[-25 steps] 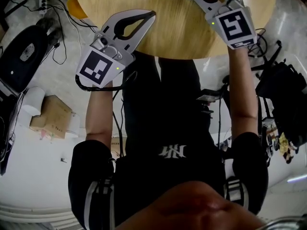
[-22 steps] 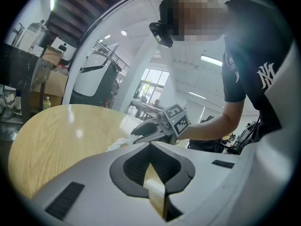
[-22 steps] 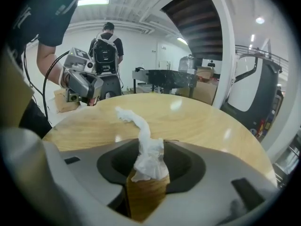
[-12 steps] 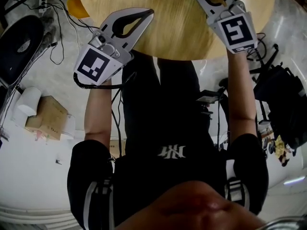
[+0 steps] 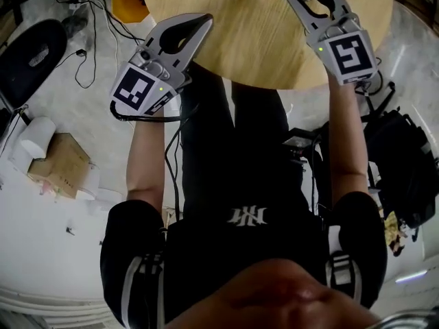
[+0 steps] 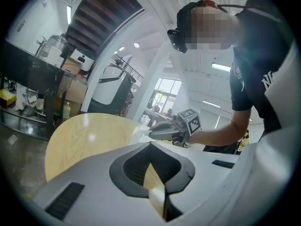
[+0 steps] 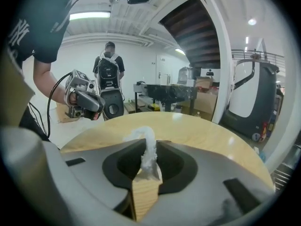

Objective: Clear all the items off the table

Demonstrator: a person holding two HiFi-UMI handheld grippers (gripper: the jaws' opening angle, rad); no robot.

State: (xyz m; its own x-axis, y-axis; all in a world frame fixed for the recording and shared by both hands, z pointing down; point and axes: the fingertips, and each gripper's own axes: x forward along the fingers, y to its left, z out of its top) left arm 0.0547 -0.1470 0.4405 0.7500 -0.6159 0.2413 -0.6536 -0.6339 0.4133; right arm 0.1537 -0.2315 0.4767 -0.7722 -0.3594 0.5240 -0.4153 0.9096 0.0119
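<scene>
Table (image 5: 260, 40): below both tongs.
Left tongs (image 5: 204, 20): pressed together, empty.
Right tongs (image 7: 147, 173): jaws just been closing, now pinching white tissue (image 7: 148, 145) at tips.
Risk: shallow pinch on soft wad; could slip or tear during lift.

White tissue (image 7: 149, 150) in right gripper's (image 7: 151, 144) fingers (image 7: 212, 167)
</scene>
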